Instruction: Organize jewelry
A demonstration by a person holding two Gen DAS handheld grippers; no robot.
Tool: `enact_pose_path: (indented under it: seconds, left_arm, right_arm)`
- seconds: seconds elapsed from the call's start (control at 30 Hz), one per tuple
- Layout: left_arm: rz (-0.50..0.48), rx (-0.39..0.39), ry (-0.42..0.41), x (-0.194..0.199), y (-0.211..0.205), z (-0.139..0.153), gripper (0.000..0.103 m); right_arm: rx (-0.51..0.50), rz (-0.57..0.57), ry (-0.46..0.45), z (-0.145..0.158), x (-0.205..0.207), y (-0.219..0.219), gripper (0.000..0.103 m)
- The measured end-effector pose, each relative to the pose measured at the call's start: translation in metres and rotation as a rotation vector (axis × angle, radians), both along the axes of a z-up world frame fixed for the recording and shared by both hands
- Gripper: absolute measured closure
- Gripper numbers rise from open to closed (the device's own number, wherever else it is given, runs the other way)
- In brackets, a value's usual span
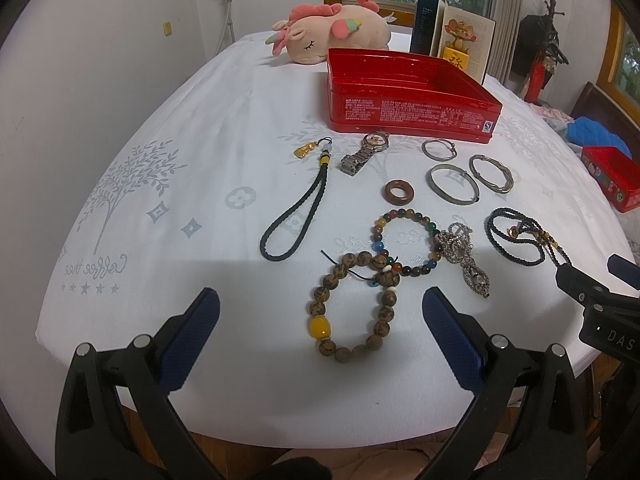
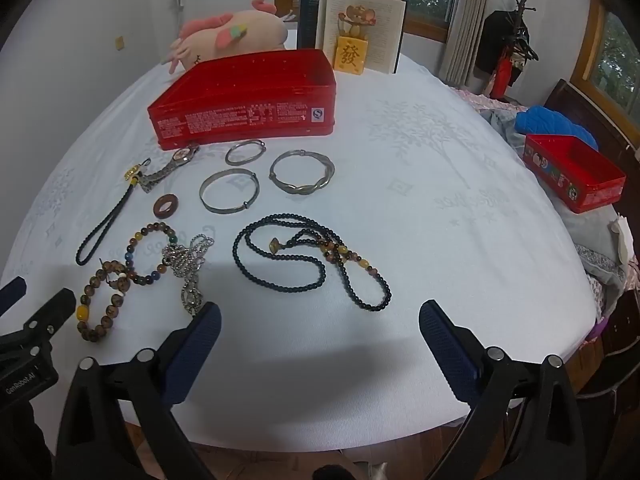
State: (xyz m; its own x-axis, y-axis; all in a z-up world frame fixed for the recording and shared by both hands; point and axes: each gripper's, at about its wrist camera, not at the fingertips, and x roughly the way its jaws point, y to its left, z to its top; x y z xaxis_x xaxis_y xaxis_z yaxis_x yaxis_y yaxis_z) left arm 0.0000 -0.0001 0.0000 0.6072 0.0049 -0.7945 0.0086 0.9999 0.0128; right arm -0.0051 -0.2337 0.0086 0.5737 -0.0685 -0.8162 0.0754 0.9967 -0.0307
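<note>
Jewelry lies spread on a white tablecloth in front of an open red tin [image 1: 404, 92] [image 2: 244, 100]. A brown bead bracelet with a yellow bead [image 1: 352, 308] [image 2: 100, 304] lies just ahead of my open left gripper [image 1: 320, 320], whose fingers hold nothing. A black bead necklace [image 2: 304, 260] [image 1: 520, 236] lies ahead of my open, empty right gripper [image 2: 320, 328]. Also on the cloth are a multicolour bead bracelet [image 1: 404, 240], a silver chain [image 1: 464, 256], a watch [image 1: 366, 150], three silver bangles [image 2: 264, 176], a brown ring [image 1: 399, 191] and a black cord charm [image 1: 300, 208].
A plush unicorn [image 1: 332, 32] and an open book with a figurine [image 2: 356, 36] stand behind the tin. A smaller red box [image 2: 572, 172] sits at the right edge of the table. The table's near edge runs just under both grippers.
</note>
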Motion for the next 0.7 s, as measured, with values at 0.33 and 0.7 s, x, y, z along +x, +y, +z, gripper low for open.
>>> enact_pose_path:
  seconds: [0.33,0.7]
  left_arm:
    - [0.001,0.001,-0.001,0.0000,0.0000,0.0000,0.003]
    - [0.000,0.001,-0.001,-0.0001,0.0000,0.0001,0.003]
  right_arm:
    - [-0.001,0.000,-0.002,-0.0001,-0.0022,0.0013,0.004]
    - [0.000,0.000,-0.001,0.0006,-0.0011,0.0005,0.004]
